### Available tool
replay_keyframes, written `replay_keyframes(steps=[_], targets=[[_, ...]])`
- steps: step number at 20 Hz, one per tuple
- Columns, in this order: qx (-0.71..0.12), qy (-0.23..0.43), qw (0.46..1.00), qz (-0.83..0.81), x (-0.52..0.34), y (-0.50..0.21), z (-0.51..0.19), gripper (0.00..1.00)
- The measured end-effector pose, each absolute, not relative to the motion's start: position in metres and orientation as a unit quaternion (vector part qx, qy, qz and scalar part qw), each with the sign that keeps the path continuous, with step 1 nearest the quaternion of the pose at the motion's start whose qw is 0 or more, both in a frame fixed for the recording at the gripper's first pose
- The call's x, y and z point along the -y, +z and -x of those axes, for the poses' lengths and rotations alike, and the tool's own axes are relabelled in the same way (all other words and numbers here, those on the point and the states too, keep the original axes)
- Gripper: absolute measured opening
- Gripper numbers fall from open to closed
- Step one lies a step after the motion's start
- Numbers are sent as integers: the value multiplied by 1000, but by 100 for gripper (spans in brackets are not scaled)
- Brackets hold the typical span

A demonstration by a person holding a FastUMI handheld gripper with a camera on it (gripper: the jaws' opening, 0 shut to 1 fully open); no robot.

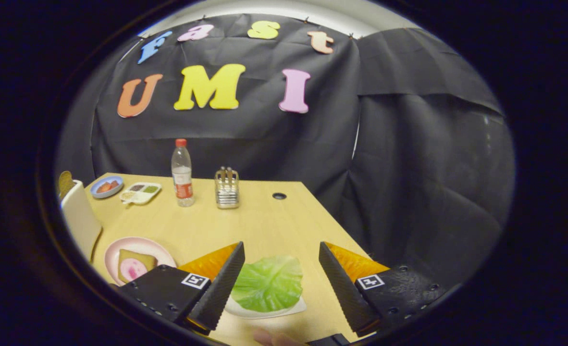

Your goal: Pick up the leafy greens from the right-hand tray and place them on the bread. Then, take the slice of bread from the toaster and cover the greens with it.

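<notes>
Your wooden table [265, 226] carries, to the left, a white toaster [80, 218] with a bread slice [65, 182] standing in it, and a pink plate [137, 257] holding bread [135, 266]. The leafy greens [268, 283] lie on a white tray [289, 308], directly between your fingers. Your gripper [281, 262] is wide open, holding nothing, its fingers flanking the greens without touching.

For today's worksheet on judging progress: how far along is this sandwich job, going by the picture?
Done: nothing yet. The leafy green lies on its white tray, and the bread on the pink plate carries only a pink slice. In hand: the open gripper straddles the leaf without touching it. Left: grasp it, lay it on the bread, then add the slice from the toaster.
</notes>
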State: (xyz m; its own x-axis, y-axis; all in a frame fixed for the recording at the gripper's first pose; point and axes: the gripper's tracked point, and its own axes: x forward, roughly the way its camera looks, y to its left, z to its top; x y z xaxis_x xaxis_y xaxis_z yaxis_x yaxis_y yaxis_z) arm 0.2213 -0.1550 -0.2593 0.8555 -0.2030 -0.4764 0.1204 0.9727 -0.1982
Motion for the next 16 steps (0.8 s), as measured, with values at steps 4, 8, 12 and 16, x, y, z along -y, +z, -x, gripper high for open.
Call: replay_keyframes(steps=[4, 8, 12, 16], targets=[[-312, -92, 939, 115, 174, -313, -243, 96], [-346, -101, 927, 104, 184, -339, -244, 96], [-372, -103, 917, 104, 187, -360, -248, 94], [-376, -84, 918, 94, 177, -365, -251, 76]])
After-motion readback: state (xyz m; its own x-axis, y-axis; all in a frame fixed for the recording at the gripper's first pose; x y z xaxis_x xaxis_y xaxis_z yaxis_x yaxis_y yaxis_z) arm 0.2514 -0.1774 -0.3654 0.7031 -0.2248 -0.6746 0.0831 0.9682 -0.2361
